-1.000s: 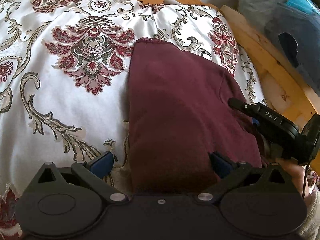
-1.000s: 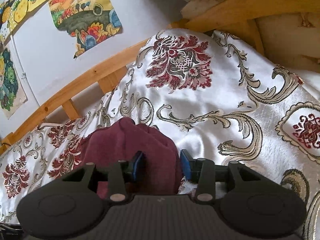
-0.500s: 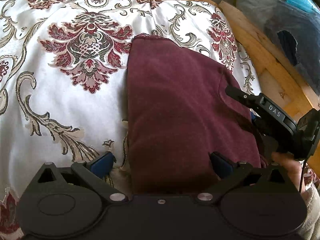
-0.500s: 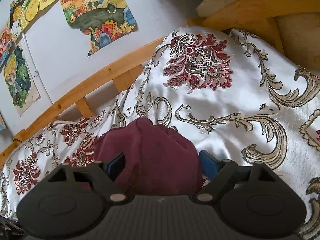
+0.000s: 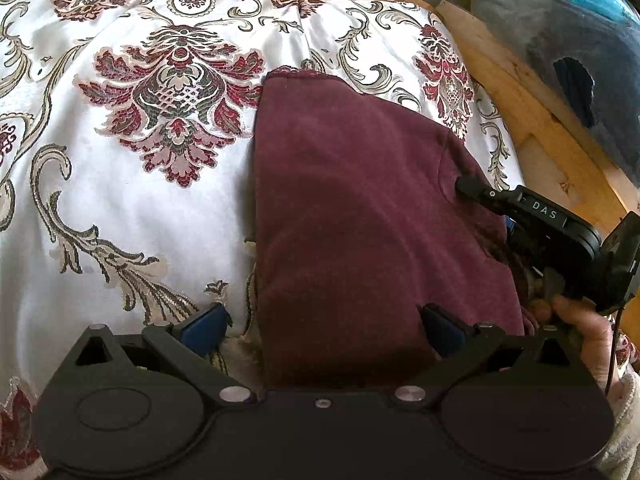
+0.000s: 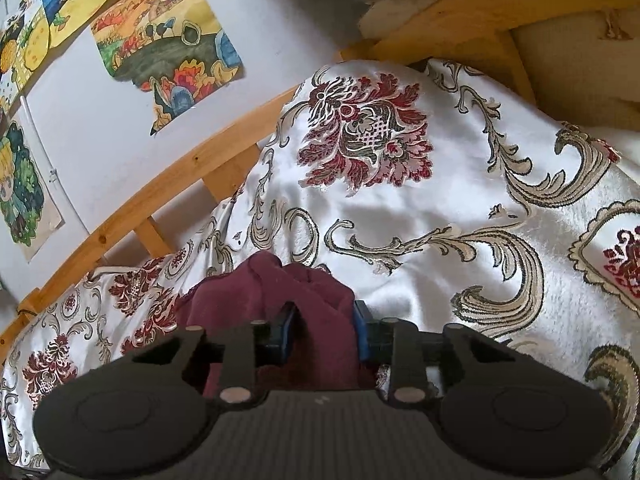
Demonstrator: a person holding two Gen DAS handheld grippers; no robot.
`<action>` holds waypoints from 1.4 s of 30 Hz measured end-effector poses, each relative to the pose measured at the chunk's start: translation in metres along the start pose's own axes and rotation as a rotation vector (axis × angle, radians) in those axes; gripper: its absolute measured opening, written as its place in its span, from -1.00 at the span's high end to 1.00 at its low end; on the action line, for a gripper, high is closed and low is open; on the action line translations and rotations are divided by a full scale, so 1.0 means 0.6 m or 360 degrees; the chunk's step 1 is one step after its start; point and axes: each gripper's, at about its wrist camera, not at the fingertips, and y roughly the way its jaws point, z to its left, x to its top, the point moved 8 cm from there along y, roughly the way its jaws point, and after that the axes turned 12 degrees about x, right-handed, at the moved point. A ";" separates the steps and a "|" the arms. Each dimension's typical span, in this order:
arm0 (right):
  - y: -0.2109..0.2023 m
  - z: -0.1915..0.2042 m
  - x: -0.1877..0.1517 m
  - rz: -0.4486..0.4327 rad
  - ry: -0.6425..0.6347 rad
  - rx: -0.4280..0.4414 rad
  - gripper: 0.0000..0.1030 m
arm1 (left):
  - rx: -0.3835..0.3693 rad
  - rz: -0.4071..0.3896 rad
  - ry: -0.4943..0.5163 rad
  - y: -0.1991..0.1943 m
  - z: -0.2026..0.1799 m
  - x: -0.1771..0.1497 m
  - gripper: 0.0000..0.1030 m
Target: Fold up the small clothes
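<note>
A maroon garment lies folded on the white floral bedspread. My left gripper is open, its blue pads wide apart over the garment's near edge. My right gripper is shut on a bunched fold of the same garment, at its right edge. In the left wrist view the right gripper shows as a black body marked DAS at the garment's right side, with the hand holding it below.
A wooden bed frame runs along the right, with a grey-blue bundle beyond it. A wooden rail and a white wall with colourful drawings lie behind the bed.
My right gripper opened wide half a second ago and has now closed on the garment's fold. My left gripper stays open and has barely moved.
</note>
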 end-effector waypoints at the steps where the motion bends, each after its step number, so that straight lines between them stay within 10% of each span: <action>1: 0.000 -0.001 0.000 0.0001 0.0002 0.0000 0.34 | 0.0002 0.0001 0.0003 0.000 -0.001 0.001 -0.99; 27: 0.004 0.003 -0.004 0.0016 -0.0028 -0.0045 0.37 | -0.0070 0.0078 0.0139 0.011 -0.020 0.005 -0.99; 42: -0.013 0.079 0.016 -0.0062 -0.0326 -0.0025 0.72 | -0.0030 -0.0028 0.0261 -0.024 -0.031 0.006 -0.20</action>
